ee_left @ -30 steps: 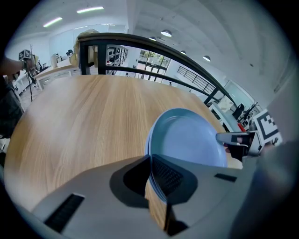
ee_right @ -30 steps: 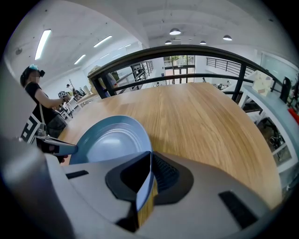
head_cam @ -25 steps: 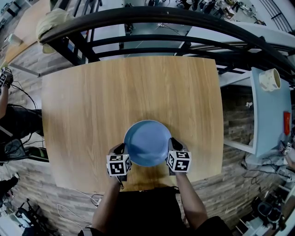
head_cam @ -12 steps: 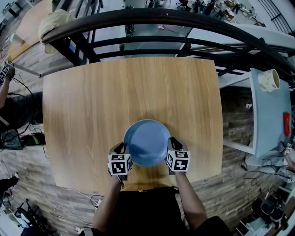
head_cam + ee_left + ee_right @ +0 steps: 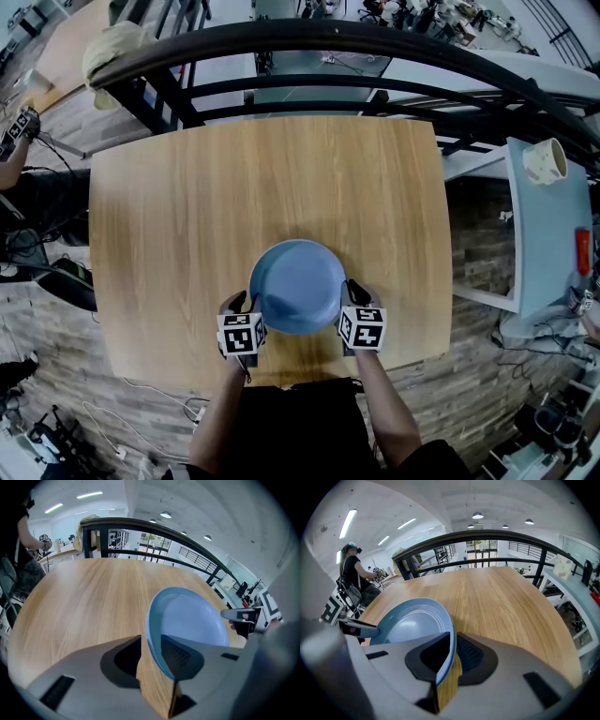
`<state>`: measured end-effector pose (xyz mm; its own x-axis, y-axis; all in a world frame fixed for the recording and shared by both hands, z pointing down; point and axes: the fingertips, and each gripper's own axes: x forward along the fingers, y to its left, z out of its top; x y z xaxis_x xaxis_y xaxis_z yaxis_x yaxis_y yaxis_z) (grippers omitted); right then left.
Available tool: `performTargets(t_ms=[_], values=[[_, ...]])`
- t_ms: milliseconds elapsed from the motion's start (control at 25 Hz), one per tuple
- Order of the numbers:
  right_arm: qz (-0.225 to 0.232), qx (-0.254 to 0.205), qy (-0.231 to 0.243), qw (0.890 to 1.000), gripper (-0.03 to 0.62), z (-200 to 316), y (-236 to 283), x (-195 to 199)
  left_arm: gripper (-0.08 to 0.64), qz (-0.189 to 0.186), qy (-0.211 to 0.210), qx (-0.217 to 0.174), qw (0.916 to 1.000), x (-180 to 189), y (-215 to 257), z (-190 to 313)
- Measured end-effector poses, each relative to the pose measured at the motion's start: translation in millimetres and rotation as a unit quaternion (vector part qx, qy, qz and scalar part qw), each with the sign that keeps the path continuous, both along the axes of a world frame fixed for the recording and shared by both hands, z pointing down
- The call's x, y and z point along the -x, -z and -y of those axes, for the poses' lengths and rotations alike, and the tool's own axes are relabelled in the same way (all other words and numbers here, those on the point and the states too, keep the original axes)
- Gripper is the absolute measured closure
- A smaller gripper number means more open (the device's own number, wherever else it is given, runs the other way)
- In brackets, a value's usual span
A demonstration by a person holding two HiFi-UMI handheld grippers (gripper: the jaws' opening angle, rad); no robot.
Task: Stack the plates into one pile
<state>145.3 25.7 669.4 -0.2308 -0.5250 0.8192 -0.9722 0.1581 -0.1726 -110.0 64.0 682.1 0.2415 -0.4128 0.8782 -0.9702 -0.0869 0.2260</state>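
Observation:
A blue plate (image 5: 298,286) is at the near middle of the wooden table (image 5: 262,178), with a gripper at each side of it. My left gripper (image 5: 242,302) is at its left rim. In the left gripper view the rim of the plate (image 5: 192,620) stands between the opening jaws of that gripper (image 5: 151,648), with a gap of table showing beside it. My right gripper (image 5: 354,292) is at the right rim. In the right gripper view its jaws (image 5: 453,651) are shut tight on the plate's edge (image 5: 410,623).
A black curved railing (image 5: 309,42) runs behind the table's far edge. To the right stands a pale blue side table (image 5: 553,244) with a cream cup (image 5: 548,161). Cables lie on the floor around. A person (image 5: 19,131) is at the far left.
The plate and both grippers stay at the near table edge, hardly moved. The person at the far left has shifted.

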Motion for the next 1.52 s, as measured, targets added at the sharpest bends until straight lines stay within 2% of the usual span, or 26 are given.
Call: performTargets(t_ms=[360, 480, 760, 960, 1120, 1280, 1520], values=[[0.003, -0.026, -0.004, 1.000, 0.551, -1.9, 19.2, 8.1, 0.422, -0.009, 0.008, -0.031, 0.9994, 4.7, 21.5, 1.5], [0.005, -0.038, -0.009, 0.999, 0.551, -2.5, 27.8, 12.8, 0.497, -0.011, 0.004, -0.044, 0.9990, 8.2, 29.7, 1.0], [0.015, -0.059, -0.015, 0.998, 0.551, -13.0, 50.1, 26.0, 0.532, -0.028, 0.002, -0.089, 0.9956, 13.5, 61.6, -2.8], [0.022, -0.077, -0.022, 0.997, 0.551, -26.4, 68.0, 40.2, 0.537, -0.047, 0.003, -0.149, 0.9877, 18.0, 96.3, -6.0], [0.040, -0.095, -0.038, 0.994, 0.552, -40.1, 90.9, 53.5, 0.537, -0.068, -0.016, -0.190, 0.9792, 15.8, 129.6, -13.3], [0.055, -0.111, -0.050, 0.991, 0.552, -56.4, 115.9, 65.1, 0.537, -0.081, -0.027, -0.219, 0.9720, 15.2, 158.0, -30.5], [0.061, -0.139, -0.025, 0.988, 0.552, -65.2, 150.2, 81.2, 0.537, -0.092, -0.028, -0.244, 0.9649, 9.2, 188.7, -45.9]])
